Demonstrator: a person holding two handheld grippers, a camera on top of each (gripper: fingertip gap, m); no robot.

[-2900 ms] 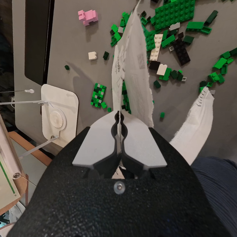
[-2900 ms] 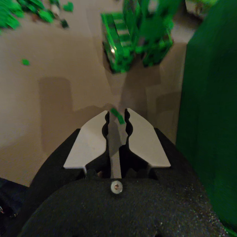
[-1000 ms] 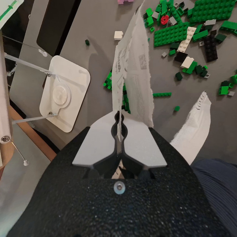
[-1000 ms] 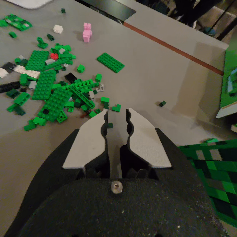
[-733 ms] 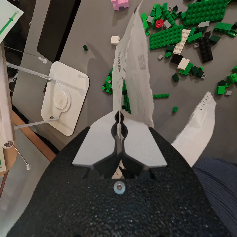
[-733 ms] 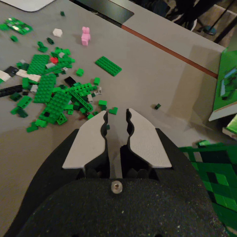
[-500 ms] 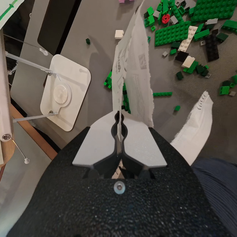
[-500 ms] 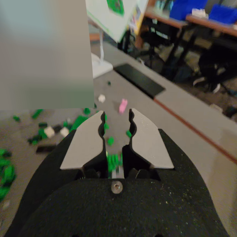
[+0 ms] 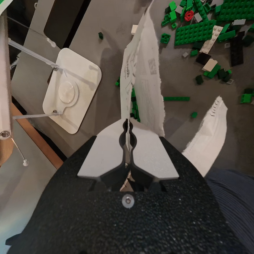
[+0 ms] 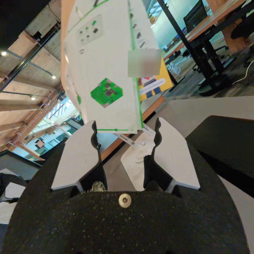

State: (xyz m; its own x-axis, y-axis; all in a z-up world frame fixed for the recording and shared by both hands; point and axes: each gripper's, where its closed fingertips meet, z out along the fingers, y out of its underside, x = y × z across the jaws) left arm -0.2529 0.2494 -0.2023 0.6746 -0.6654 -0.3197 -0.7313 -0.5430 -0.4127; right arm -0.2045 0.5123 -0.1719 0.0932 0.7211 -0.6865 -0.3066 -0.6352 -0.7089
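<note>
The left gripper [image 9: 128, 132] is clamped on a torn white paper bag [image 9: 145, 77], which rises from between its closed fingers toward 12 o'clock over the grey table [image 9: 178, 123]. A second white flap [image 9: 206, 132] of paper curls out at 3 o'clock beside a dark blue sleeve [image 9: 233, 206]. A white stand base [image 9: 72, 89] lies on the table at 10 o'clock, and loose green bricks [image 9: 195, 33] with a red round piece [image 9: 189, 13] are scattered at 1 o'clock, well apart from the fingers. The right gripper [image 10: 125, 137] is spread wide and holds nothing; just beyond its tips at 12 o'clock stands a white booklet [image 10: 107, 68] with a green block picture, propped on the stand [image 10: 136, 162].
</note>
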